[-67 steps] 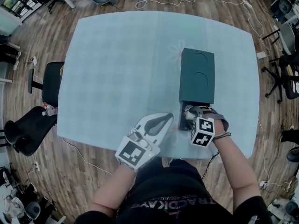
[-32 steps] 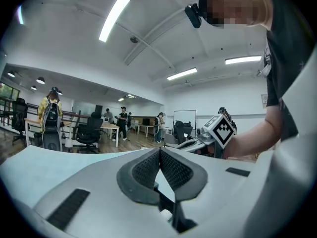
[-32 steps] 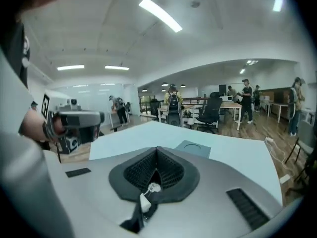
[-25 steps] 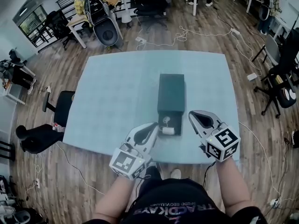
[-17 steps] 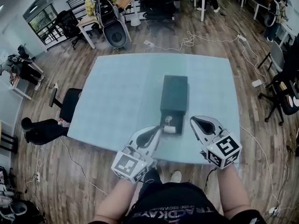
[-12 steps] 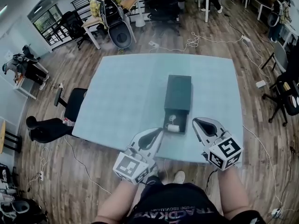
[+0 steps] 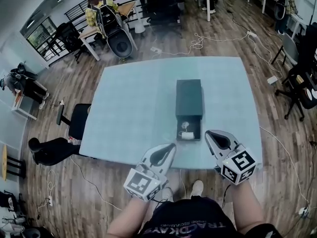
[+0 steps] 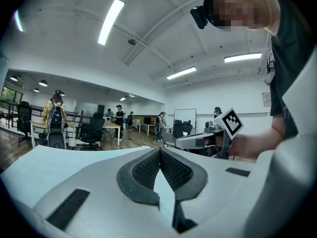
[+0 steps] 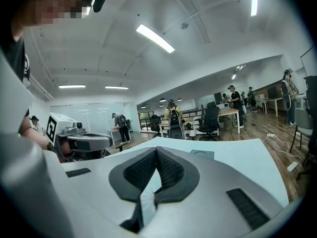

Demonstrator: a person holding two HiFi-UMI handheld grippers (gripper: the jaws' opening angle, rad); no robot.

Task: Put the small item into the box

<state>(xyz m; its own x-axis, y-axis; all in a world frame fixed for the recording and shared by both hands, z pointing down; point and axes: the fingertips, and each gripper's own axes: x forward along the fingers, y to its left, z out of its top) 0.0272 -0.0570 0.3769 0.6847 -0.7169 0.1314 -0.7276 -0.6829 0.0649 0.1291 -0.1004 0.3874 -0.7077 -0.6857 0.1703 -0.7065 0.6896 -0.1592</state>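
A dark green box [image 7: 189, 99] lies in the middle of the pale blue table [image 7: 129, 108]; from the right gripper view its top [image 9: 202, 154] shows far off. The box's near end is open, and a small white item [image 7: 186, 135] with a thin cord lies inside it. My left gripper [image 7: 171, 147] hovers at the table's near edge, left of the open end, shut and empty. Right of the open end, my right gripper [image 7: 208, 133] is also shut with nothing in it. Both sets of pads [image 8: 159, 157] [image 9: 156, 157] meet at the tips.
A black chair [image 7: 74, 120] stands at the table's left side. Cables [image 7: 198, 41] trail over the wooden floor behind the table. Desks, chairs and people [image 7: 96, 6] are at the far back. More chairs [image 7: 302, 88] stand to the right.
The right gripper, earlier at the box's open end, has drawn back to the table's near edge. Both grippers sit slightly lower in view; the item stays in the box.
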